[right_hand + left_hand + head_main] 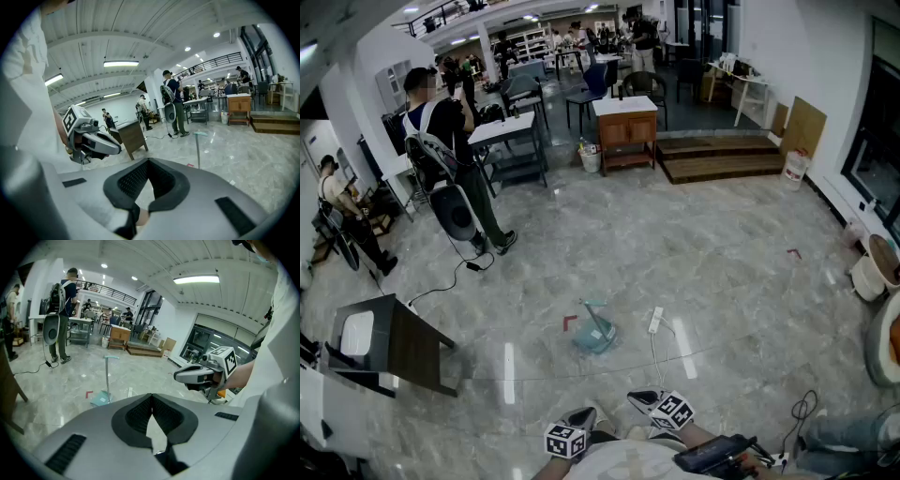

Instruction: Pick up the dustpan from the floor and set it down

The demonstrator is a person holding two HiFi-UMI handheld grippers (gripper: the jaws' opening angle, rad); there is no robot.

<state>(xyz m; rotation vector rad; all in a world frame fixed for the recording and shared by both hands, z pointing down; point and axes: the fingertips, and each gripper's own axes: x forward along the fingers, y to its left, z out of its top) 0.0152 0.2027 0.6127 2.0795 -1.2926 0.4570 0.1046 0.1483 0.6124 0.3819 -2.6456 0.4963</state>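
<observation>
The teal dustpan (596, 335) stands on the grey marble floor with its long handle (598, 313) upright. It shows ahead of both grippers: its pan (101, 400) in the left gripper view and its handle (197, 149) in the right gripper view. My left gripper (581, 416) and right gripper (643, 400) are held side by side low in the head view, well short of the dustpan. The left gripper (151, 395) is shut with nothing in it. The right gripper (148, 160) is also shut and holds nothing.
A white power strip (656, 321) with a cable lies just right of the dustpan, and a red tape mark (569, 322) just left. A dark desk (398, 345) stands at the left. A person (450, 141) stands farther back. Buckets (867, 277) line the right wall.
</observation>
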